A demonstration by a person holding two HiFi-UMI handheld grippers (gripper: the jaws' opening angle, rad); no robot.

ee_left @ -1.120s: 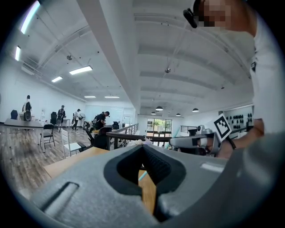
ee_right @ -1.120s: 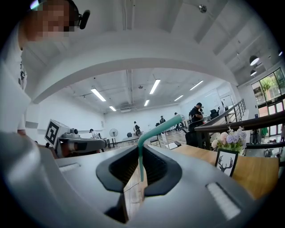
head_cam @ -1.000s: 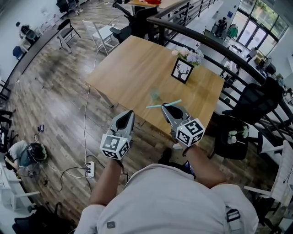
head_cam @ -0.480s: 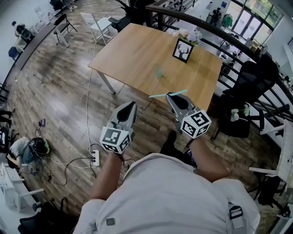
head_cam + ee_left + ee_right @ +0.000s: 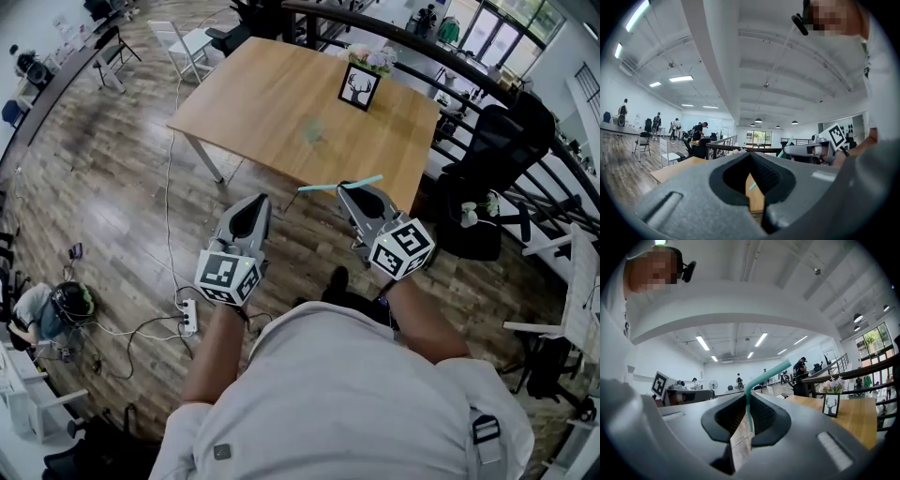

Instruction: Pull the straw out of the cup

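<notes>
My right gripper (image 5: 346, 188) is shut on a teal straw (image 5: 339, 184), which lies crosswise in its jaws over the floor, short of the table's near edge. In the right gripper view the straw (image 5: 749, 405) rises between the pads and bends off to the right at the top. A translucent greenish cup (image 5: 312, 131) stands alone on the wooden table (image 5: 253, 89), well beyond both grippers. My left gripper (image 5: 260, 200) is level beside the right one, shut and holding nothing; its tips (image 5: 751, 154) meet. The left gripper view also shows the right gripper (image 5: 806, 150).
A framed deer picture (image 5: 356, 87) and flowers (image 5: 370, 58) stand at the table's far edge. A black railing (image 5: 441, 56) runs behind it, with a black office chair (image 5: 492, 155) to the right. A power strip (image 5: 187, 323) and cables lie on the wooden floor at the left.
Both grippers have drawn back from the table together, off its near edge and out over the floor. The straw stays in the right gripper; the cup stays on the table.
</notes>
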